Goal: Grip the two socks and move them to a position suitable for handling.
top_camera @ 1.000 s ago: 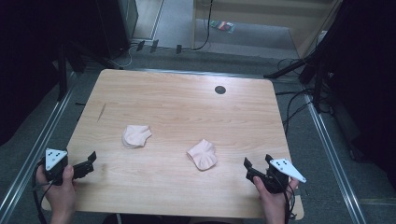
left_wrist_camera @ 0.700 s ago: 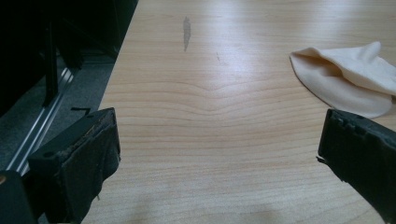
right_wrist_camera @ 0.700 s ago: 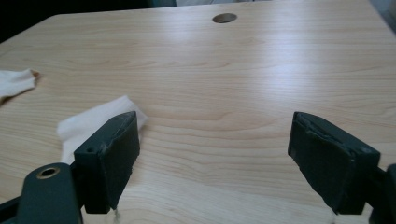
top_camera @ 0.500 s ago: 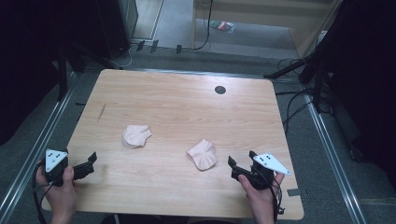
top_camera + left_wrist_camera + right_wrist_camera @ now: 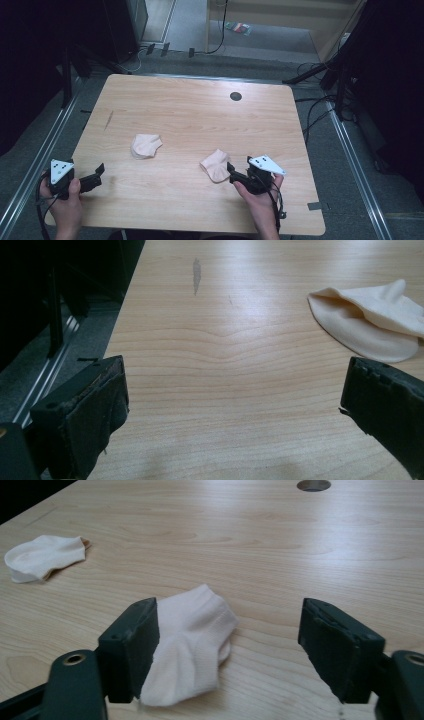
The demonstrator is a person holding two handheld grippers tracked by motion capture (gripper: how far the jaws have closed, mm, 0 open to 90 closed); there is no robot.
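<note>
Two socks: laid apart on the table (image 5: 190,107).
Near sock (image 5: 192,640): found between the right tool's (image 5: 227,650) jaws, ungripped.
Far sock (image 5: 145,146): untouched.
Right tool: brought up to the sock since a second ago, jaws just narrowed; grasp judged imminent.
Left tool (image 5: 232,412): wide, empty, unmoved.

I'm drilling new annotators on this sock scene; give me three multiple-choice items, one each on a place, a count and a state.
1. Where does the round dark hole in the light wooden table lie? A near the far edge; B at the near left corner; C between the socks.
2. How many small pale ankle socks lie on the table? A one; B two; C four.
3. How stands the right tool? A shut on a sock; B open beside a sock; C lying on the floor.

A: the hole sits far up the table.
B: the left sock and the right sock.
B: the right tool has jaws apart, one beside the right sock.
</note>
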